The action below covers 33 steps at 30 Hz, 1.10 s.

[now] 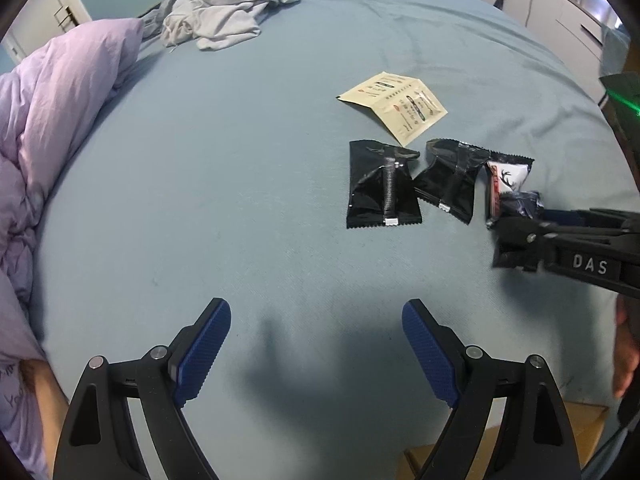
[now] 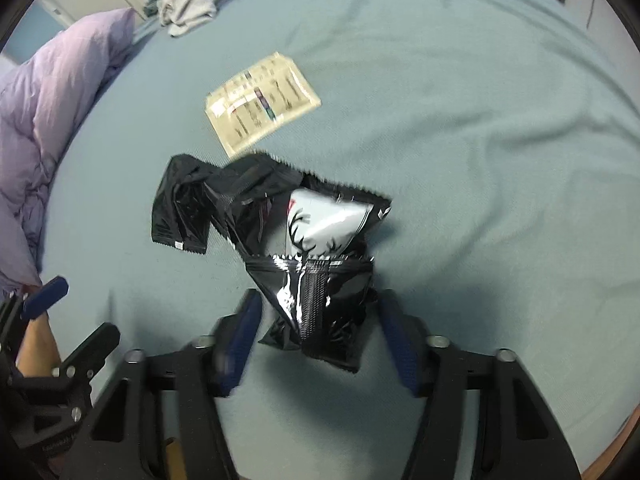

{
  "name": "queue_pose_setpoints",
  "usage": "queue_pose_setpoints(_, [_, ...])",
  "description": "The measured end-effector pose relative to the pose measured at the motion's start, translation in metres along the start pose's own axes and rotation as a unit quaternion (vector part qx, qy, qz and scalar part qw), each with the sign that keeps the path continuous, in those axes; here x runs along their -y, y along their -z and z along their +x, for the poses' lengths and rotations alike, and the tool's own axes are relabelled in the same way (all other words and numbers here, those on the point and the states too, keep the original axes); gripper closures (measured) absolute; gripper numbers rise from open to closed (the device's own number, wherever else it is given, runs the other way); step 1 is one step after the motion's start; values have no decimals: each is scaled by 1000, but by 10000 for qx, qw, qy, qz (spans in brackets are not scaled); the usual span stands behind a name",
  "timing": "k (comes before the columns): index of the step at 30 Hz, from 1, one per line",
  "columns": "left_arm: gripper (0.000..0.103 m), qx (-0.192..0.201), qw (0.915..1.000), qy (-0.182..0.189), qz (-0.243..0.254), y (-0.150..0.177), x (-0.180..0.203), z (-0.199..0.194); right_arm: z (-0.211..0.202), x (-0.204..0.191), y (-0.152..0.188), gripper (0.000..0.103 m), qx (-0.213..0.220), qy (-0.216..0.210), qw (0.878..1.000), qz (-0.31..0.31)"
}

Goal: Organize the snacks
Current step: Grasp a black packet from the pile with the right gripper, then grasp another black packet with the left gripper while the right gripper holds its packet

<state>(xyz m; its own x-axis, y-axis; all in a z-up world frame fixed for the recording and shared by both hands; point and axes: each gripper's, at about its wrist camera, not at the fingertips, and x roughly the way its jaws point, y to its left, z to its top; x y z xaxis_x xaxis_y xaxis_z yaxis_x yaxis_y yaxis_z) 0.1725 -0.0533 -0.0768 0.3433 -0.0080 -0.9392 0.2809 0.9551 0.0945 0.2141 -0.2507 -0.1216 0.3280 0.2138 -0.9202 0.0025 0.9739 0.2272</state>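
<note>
While the right gripper [image 2: 316, 316] had jaws flanking a black snack packet [image 2: 316, 300], contact unclear, left gripper [image 1: 316, 344] jaws stood apart; best released squarely beside the row.

We have bare sheet [image 1: 248, 168] across the frame's middle and lower left. The packets [image 1: 424, 184] and leaflet [image 1: 394, 106] crowd the right; the duvet [image 1: 60, 112] and clothes [image 1: 224, 4] block the left and top.
</note>
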Motion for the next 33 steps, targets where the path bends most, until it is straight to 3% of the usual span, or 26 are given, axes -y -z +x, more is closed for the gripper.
queue_pose_setpoints(5, [14,24,9995,253,182,-8,9,1,-17,17,15,72,83,-201,9997,99])
queue_pose_setpoints(12, [14,42,9993,82,367,-22,22,17,-59,32,43,72,150,-468,9988,40])
queue_pose_setpoints(19, [14,29,9994,342,-52,-46,17,31,-101,49,66,72,167,-879,9960,36])
queue_pose_setpoints(28, [15,170,9993,319,-115,-74,30,47,-117,86,78,72,177,-1234,9911,463])
queue_pose_setpoints(29, [16,229,9993,274,-57,-77,33,49,-116,88,78,72,170,-1229,9911,488])
queue_pose_setpoints(32, [33,230,9996,113,122,-84,40,56,-114,91,80,72,122,-1235,9908,532])
queue_pose_setpoints(33, [46,145,9997,142,152,-85,41,61,-114,91,80,72,112,-1239,9907,541])
